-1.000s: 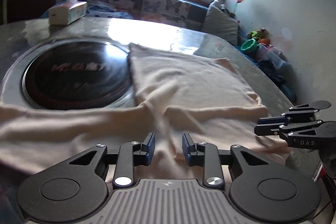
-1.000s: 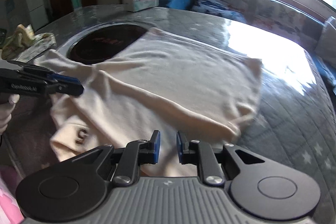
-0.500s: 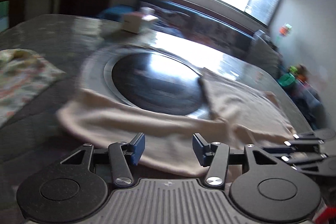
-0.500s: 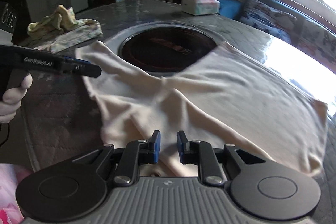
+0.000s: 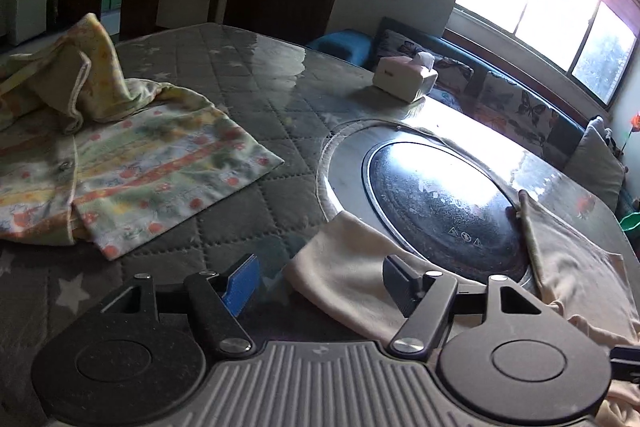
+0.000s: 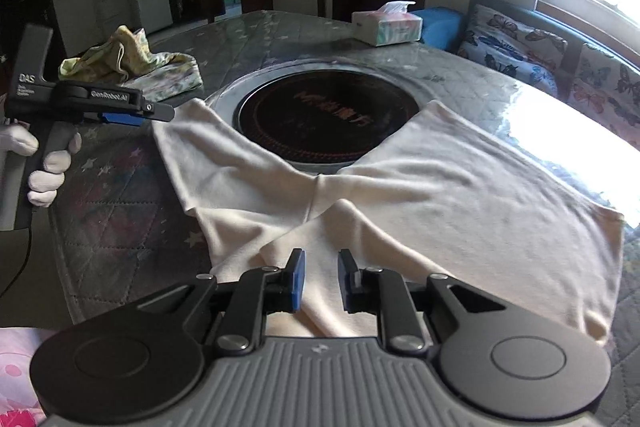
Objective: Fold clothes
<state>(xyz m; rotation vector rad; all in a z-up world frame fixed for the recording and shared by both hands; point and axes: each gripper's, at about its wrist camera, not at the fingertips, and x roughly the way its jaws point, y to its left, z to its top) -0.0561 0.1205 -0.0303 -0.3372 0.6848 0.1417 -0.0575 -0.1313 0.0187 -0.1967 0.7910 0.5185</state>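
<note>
Though hidden leftward, gloved hand (image 6: 48,163) (rightward view)

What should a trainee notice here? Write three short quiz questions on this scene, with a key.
1. True or false: the cream garment lies partly over the round cooktop.
2. What stands at the far side of the table? A) tissue box B) kettle C) laptop
3. Short answer: what does the gloved hand hold?
Key: 1 true. 2 A. 3 the left tongs, whose jaws have just been opening, with nothing gripped.
</note>
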